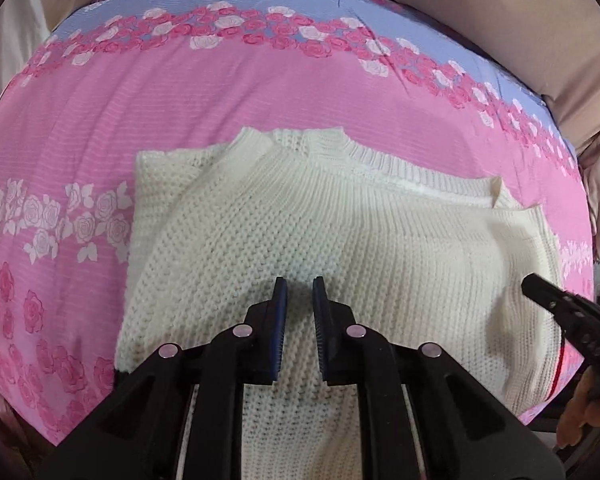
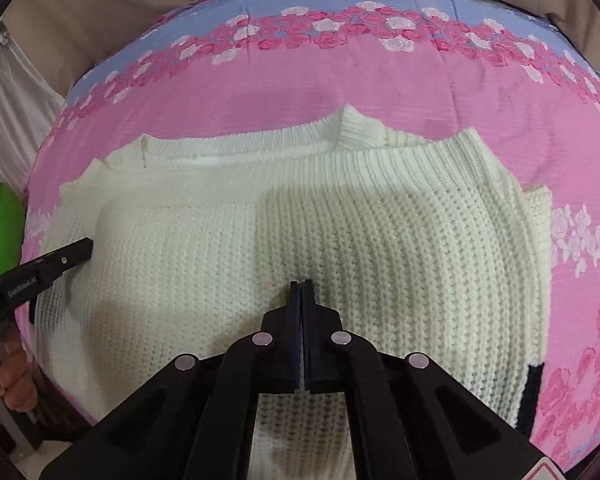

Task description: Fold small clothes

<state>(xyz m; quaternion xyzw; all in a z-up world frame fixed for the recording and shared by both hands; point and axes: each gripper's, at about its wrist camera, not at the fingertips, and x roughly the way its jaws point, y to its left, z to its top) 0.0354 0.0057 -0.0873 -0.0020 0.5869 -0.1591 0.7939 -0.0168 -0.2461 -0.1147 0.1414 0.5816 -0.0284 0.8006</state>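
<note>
A cream knit sweater [image 1: 320,248], sleeves already turned in but body not yet folded over, is lying on the rose-print bedspread [image 1: 220,92] beneath both claws, the left claw [image 1: 300,284] hovering parted, the right claw [image 2: 302,286] pressed together on nothing.

Sweater [image 1: 340,240] lower hem hidden behind left tongs [image 1: 300,284]; green object [image 2: 0,216] cut off at frame edge, unidentifiable; black patch [image 2: 534,388] at sweater edge unclear.
</note>
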